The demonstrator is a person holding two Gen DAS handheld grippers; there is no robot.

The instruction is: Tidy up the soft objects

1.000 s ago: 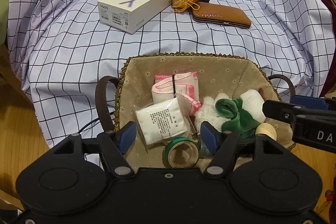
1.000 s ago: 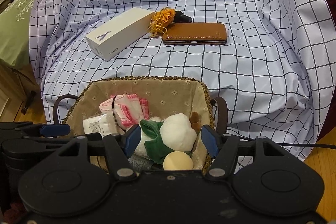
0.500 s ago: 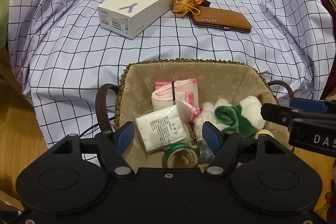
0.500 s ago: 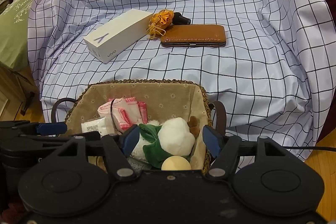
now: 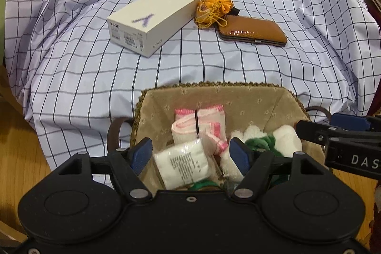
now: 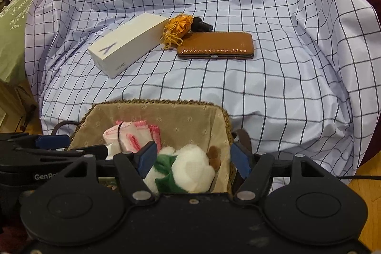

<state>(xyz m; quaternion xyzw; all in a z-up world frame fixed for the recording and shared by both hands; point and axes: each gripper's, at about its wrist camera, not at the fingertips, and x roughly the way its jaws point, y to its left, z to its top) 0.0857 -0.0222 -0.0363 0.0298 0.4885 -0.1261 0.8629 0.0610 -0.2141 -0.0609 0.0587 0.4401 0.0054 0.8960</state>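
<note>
A woven basket [image 5: 214, 92] [image 6: 166, 111] with a beige lining sits at the near edge of the checked cloth. It holds a pink-and-white rolled cloth [image 5: 200, 123] [image 6: 128, 137], a white packet [image 5: 182, 164], and a white-and-green plush toy [image 5: 266, 142] [image 6: 188, 173]. My left gripper [image 5: 191, 154] is open and empty above the packet. My right gripper [image 6: 194, 158] is open and empty above the plush toy. An orange drawstring pouch [image 5: 214, 7] [image 6: 178, 26] lies on the cloth farther away.
A white phone box [image 5: 152, 20] [image 6: 128, 47] and a brown leather case [image 5: 252, 31] [image 6: 216, 45] lie on the checked cloth [image 5: 238, 68] beside the pouch. A small black object [image 6: 202, 25] sits behind the pouch. Wooden floor shows at both sides. A green bag [image 6: 12, 25] stands at the left.
Both grippers have pulled back and up from the basket, so its contents sit lower in view and the green tape roll and beige ball are hidden. Both stay open.
</note>
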